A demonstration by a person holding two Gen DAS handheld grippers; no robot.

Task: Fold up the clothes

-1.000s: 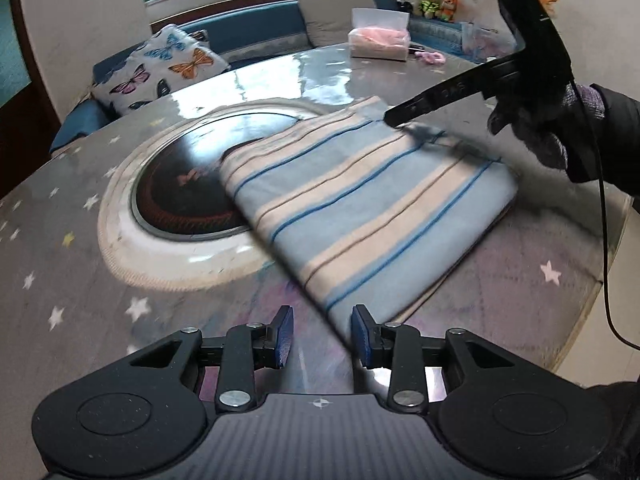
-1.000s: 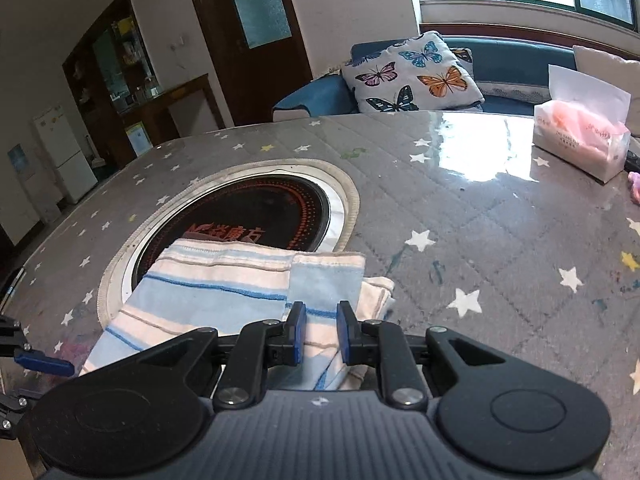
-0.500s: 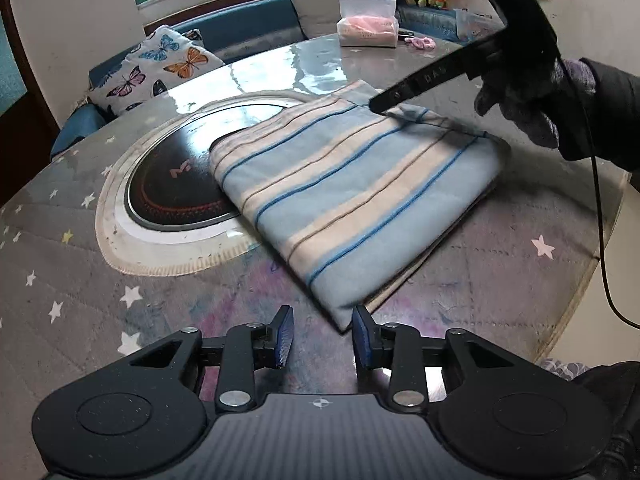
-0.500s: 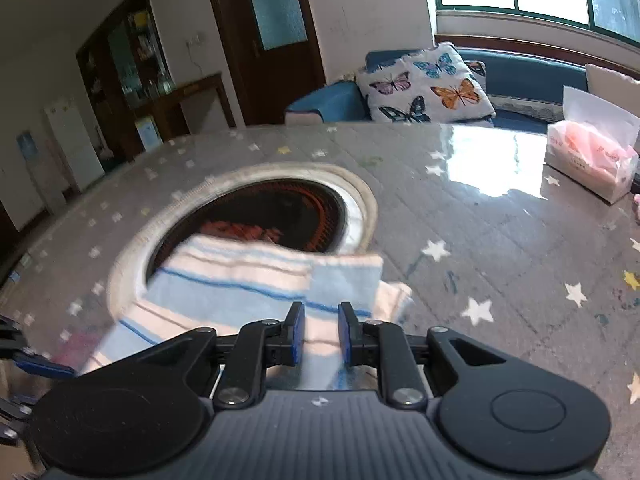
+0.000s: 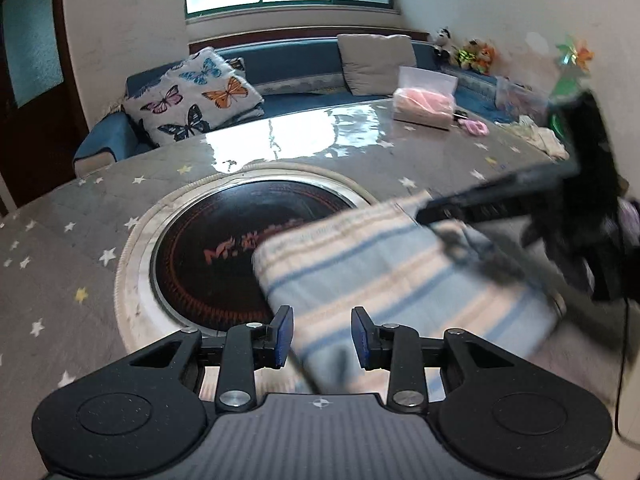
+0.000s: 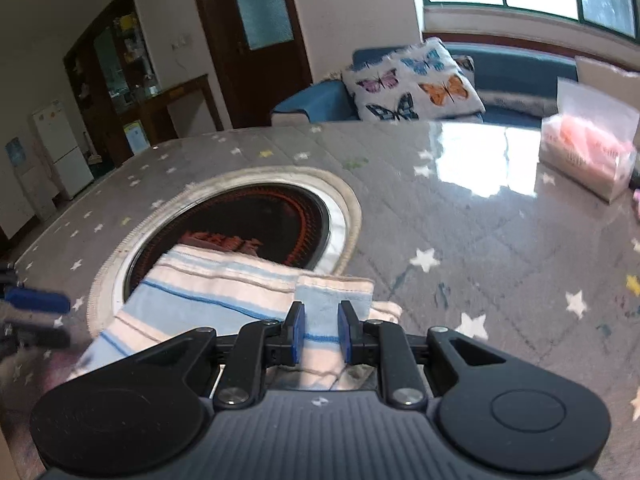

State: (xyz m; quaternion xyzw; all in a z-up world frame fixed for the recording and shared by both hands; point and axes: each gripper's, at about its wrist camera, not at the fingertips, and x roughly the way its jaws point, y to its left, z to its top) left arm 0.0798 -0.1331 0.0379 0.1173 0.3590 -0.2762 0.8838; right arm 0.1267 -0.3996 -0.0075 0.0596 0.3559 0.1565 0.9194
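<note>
On the table, folded striped cloth, both fingers' hold unclear

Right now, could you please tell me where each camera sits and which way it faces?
Left wrist: behind the left tongs, facing the striped cloth and window; the right tongs show too.
Right wrist: behind the right tongs, over the cloth's corner, facing the door.
Shared: cloth, round table, butterfly cushion.
</note>
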